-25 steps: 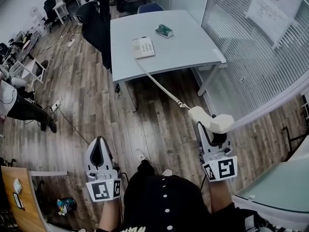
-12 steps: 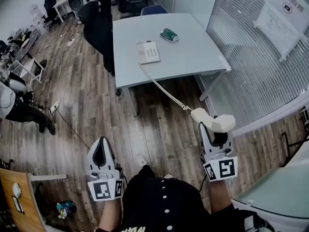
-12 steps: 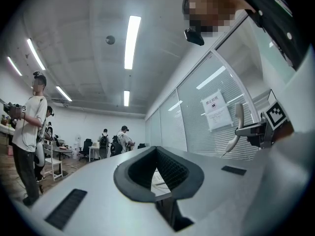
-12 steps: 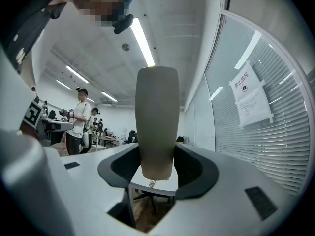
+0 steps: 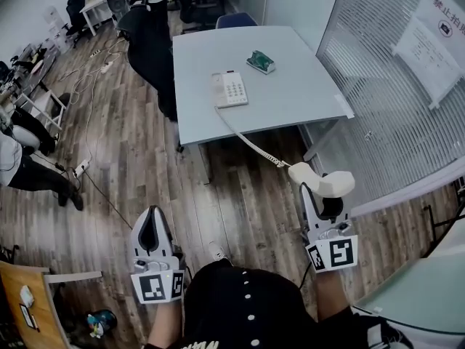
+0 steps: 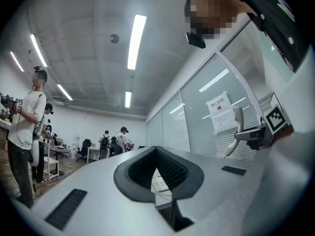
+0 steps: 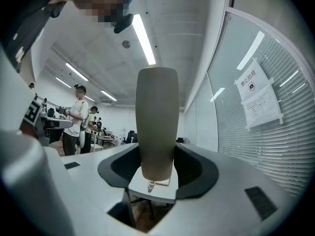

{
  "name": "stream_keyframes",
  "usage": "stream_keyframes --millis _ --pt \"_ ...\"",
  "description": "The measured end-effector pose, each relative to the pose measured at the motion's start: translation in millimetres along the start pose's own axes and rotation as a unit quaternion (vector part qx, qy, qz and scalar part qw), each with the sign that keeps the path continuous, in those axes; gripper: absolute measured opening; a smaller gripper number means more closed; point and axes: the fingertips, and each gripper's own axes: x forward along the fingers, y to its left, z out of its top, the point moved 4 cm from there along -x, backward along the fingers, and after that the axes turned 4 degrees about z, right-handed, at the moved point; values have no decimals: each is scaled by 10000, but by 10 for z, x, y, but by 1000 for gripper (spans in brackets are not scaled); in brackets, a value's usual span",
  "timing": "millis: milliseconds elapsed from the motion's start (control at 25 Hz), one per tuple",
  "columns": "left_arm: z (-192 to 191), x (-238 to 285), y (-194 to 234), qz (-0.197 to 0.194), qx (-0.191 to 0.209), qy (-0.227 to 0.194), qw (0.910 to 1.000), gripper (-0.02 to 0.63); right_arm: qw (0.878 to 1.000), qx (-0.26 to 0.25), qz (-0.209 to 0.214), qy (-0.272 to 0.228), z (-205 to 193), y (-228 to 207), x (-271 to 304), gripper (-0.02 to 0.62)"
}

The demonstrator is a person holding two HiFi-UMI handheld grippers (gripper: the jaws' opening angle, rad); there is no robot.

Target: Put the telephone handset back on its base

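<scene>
Under handset (image 5: pixel 322 182), tips of right tool (image 5: pixel 322 196)

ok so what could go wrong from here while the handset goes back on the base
The cord runs from the base off the table to the handset; a tug could drag the base toward the edge. The right gripper holds the handset on a narrow band, so it may swivel when set down.

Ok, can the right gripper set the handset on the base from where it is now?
Probably not yet. The right gripper holds the handset over the floor, short of the table, and the base sits in from its near edge. Nothing blocks the way; only the cord spans it.
</scene>
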Motion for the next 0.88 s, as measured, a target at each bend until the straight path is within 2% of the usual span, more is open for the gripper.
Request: stream_keyframes --millis 480,880 --pt "-45 450 464 -56 -2 -70 10000 14 9999 -94 -123 -43 44 162 550 227" --pt "-104 586 781 -313 31 -7 9995 14 9994 -113 -316 70 18 421 740 227"
